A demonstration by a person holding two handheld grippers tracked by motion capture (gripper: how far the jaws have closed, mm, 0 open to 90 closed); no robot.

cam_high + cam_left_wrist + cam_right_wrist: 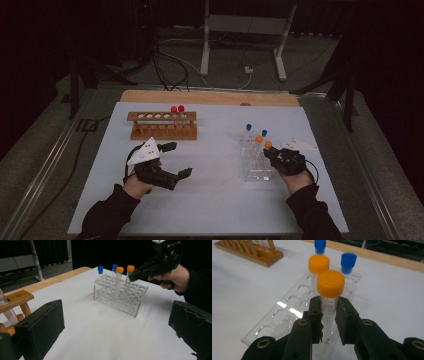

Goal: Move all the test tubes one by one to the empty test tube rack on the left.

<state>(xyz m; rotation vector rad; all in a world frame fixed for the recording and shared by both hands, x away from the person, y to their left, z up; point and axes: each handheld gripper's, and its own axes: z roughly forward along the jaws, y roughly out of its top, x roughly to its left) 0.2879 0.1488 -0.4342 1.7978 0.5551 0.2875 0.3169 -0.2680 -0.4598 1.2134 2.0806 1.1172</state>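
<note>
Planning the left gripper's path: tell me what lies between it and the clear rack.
In the high view, only bare white table sheet lies between the open left gripper and the clear rack; the left gripper view agrees.

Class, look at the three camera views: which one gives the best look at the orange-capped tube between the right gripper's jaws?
The right gripper view: the orange-capped tube stands close up, its printed scale readable, a jaw of the right gripper on each side. The left gripper view shows it farther off, in the clear rack. In the high view it is tiny.

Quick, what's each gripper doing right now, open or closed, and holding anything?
Left gripper: open, holding nothing.
Right gripper: closed on the nearer orange-capped tube, which stands in the clear rack.
</note>
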